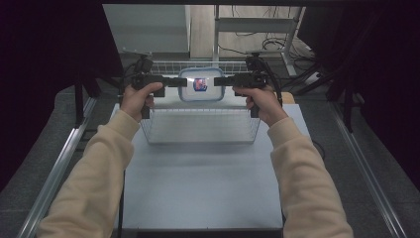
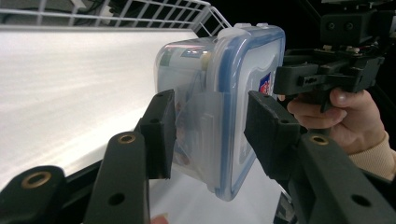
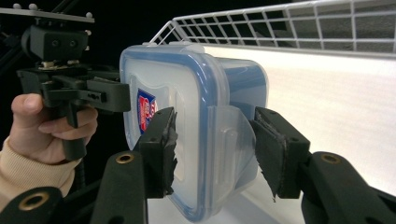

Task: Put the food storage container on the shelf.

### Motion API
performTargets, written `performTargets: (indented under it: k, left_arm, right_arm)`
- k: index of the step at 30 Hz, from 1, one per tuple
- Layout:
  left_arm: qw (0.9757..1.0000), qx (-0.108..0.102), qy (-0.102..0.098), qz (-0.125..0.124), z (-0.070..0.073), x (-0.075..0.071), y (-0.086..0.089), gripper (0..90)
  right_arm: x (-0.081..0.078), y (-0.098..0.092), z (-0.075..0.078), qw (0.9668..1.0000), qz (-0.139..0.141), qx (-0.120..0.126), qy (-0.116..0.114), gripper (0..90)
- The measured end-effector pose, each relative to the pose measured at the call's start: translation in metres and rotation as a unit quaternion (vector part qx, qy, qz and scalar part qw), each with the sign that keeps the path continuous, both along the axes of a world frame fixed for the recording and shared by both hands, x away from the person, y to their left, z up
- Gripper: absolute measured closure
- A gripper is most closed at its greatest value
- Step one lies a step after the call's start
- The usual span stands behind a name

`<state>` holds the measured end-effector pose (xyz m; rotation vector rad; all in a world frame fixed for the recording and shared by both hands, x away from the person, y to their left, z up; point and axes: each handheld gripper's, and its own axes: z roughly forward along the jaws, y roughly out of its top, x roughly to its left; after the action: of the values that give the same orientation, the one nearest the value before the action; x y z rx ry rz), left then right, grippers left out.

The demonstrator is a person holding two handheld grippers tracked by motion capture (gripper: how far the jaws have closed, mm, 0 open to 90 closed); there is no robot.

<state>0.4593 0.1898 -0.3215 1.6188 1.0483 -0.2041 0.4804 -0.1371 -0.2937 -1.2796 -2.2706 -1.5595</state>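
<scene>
The box [image 1: 200, 84] hangs level between both tongs, left gripper [image 1: 174, 81] and right gripper [image 1: 221, 81] each clamped on a side latch, basket [image 1: 200, 133] directly beneath.

Clear lidded container [image 1: 200, 84], blue-rimmed, held above basket [image 1: 200, 130]

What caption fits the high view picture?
Two grippers lift a lidded plastic box above a wire basket.
</scene>
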Motion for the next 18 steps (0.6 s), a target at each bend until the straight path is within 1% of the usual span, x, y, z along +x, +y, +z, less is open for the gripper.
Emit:
performTargets:
  k: [2,4,6,9,10,12,13,15,18]
  left_arm:
    - [1.0000,0.001,0.004,0.000,-0.002,0.004,0.000,53.8]
    - [0.9999,-0.003,0.015,0.003,-0.006,0.009,-0.001,53.9]
    - [0.9997,-0.005,0.022,0.004,-0.009,0.013,-0.001,53.9]
    - [0.9995,-0.001,0.030,0.007,-0.014,0.019,-0.005,53.4]
    - [0.9994,-0.005,0.034,0.007,-0.015,0.020,-0.004,53.4]
    - [0.9991,-0.011,0.040,0.008,-0.017,0.024,-0.003,53.6]
    - [0.9988,-0.017,0.046,0.008,-0.018,0.026,-0.003,53.7]
    - [0.9983,-0.023,0.053,0.009,-0.020,0.030,-0.001,54.0]
    - [0.9971,-0.033,0.067,0.017,-0.022,0.034,-0.002,53.9]
  right_arm:
    - [0.006,0.001,-0.002,1.0000,0.003,-0.003,0.000,49.9]
    - [0.012,0.001,-0.006,0.9999,0.004,0.000,0.009,49.9]
    - [0.017,0.000,-0.010,0.9998,0.002,0.000,0.018,49.9]
    - [0.022,-0.001,-0.014,0.9997,-0.007,-0.003,0.025,49.7]
    - [0.023,0.000,-0.015,0.9995,-0.010,-0.006,0.028,49.3]
    - [0.026,0.000,-0.016,0.9992,-0.015,-0.004,0.038,48.8]
    - [0.027,0.000,-0.017,0.9991,-0.015,-0.007,0.039,48.7]
    - [0.031,0.000,-0.018,0.9985,-0.017,-0.002,0.051,48.5]
    - [0.037,-0.001,-0.021,0.9973,-0.024,0.008,0.069,48.2]
